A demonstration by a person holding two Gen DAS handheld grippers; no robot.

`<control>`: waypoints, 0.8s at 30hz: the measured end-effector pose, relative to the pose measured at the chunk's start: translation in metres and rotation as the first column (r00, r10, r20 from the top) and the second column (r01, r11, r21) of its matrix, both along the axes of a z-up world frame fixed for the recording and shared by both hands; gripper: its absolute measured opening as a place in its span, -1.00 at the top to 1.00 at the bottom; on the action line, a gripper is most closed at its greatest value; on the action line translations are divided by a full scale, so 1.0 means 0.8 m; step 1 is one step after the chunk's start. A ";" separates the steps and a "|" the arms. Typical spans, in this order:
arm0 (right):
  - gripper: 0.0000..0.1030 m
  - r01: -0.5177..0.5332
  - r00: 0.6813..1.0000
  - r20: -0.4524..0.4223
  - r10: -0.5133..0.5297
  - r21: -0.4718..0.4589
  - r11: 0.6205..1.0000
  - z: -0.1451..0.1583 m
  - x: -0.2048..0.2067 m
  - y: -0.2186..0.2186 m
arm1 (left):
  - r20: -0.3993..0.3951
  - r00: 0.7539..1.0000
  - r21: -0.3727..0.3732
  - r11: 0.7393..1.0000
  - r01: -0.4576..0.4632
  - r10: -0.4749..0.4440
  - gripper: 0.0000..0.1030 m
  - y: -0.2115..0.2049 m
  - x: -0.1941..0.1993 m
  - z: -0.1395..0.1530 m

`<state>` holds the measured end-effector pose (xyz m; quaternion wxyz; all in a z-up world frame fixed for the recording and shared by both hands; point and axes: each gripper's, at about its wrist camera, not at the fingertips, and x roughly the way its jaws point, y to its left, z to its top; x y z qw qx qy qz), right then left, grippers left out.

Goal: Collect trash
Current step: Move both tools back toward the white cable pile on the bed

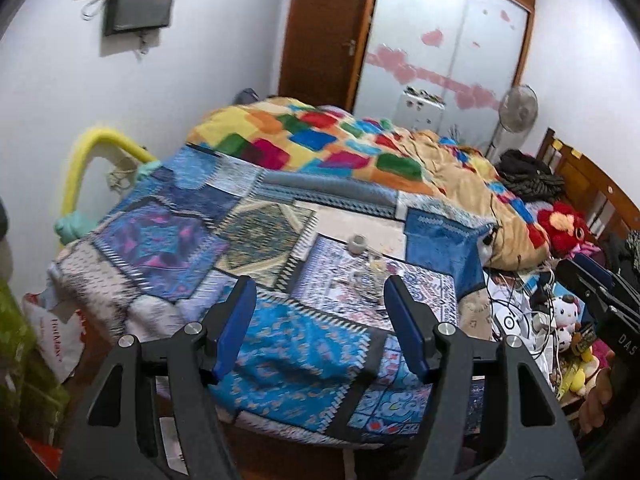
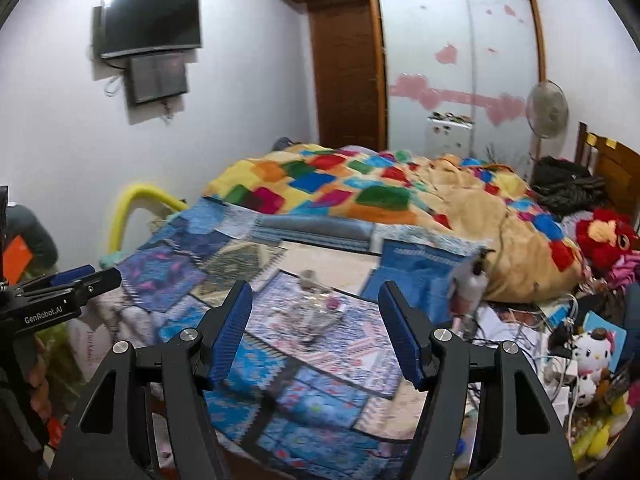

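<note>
Bedroom bed (image 1: 168, 240) at frame centre holds scattered litter (image 1: 370, 268) uncollected, my left gripper (image 1: 320, 320) and right gripper (image 2: 316, 320) both agape, empty.

Left gripper (image 1: 320, 304): jaws apart, nothing between the blue pads (image 1: 234, 332), pointing forward and down. Right gripper (image 2: 316, 312): jaws likewise apart and empty, same downward tilt, just right of the left.

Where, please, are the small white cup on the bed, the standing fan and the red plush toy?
small white cup (image 1: 357, 243): left wrist view, on its side wall.
standing fan (image 2: 547, 109): right wrist view, on the round grille.
red plush toy (image 2: 605, 236): right wrist view, on its red body.
</note>
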<state>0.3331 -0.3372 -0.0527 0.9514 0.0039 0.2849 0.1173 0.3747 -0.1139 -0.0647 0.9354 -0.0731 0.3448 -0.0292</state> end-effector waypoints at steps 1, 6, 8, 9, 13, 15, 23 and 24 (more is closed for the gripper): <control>-0.21 0.010 1.000 -0.009 -0.010 -0.005 1.000 -0.006 0.007 -0.007 | -0.012 1.000 -0.005 1.000 0.010 -0.010 -0.27 -0.006 0.009 -0.006; -0.21 0.057 0.995 -0.082 -0.058 -0.007 0.998 -0.039 0.044 -0.036 | -0.090 0.994 -0.029 0.998 0.054 -0.057 -0.27 -0.037 0.070 -0.049; -0.21 0.073 0.991 -0.116 -0.072 -0.003 0.997 -0.055 0.057 -0.045 | -0.122 0.990 -0.034 0.997 0.068 -0.072 -0.27 -0.048 0.093 -0.068; -0.21 0.081 0.988 -0.136 -0.080 -0.003 0.997 -0.064 0.066 -0.049 | -0.136 0.988 -0.034 0.997 0.075 -0.079 -0.27 -0.055 0.105 -0.079; -0.21 0.102 0.971 -0.218 -0.098 0.007 0.995 -0.102 0.098 -0.060 | -0.190 0.974 -0.046 0.992 0.114 -0.120 -0.27 -0.077 0.144 -0.119; -0.21 0.111 0.961 -0.259 -0.102 0.022 0.994 -0.121 0.111 -0.065 | -0.217 0.966 -0.051 0.990 0.133 -0.141 -0.27 -0.088 0.164 -0.143; -0.21 0.117 0.918 -0.390 -0.073 0.092 0.989 -0.181 0.154 -0.069 | -0.358 0.916 -0.023 0.982 0.187 -0.183 -0.27 -0.130 0.238 -0.246; -0.21 0.114 0.912 -0.405 -0.062 0.106 0.988 -0.187 0.158 -0.068 | -0.360 0.915 -0.019 0.982 0.190 -0.184 -0.26 -0.132 0.243 -0.253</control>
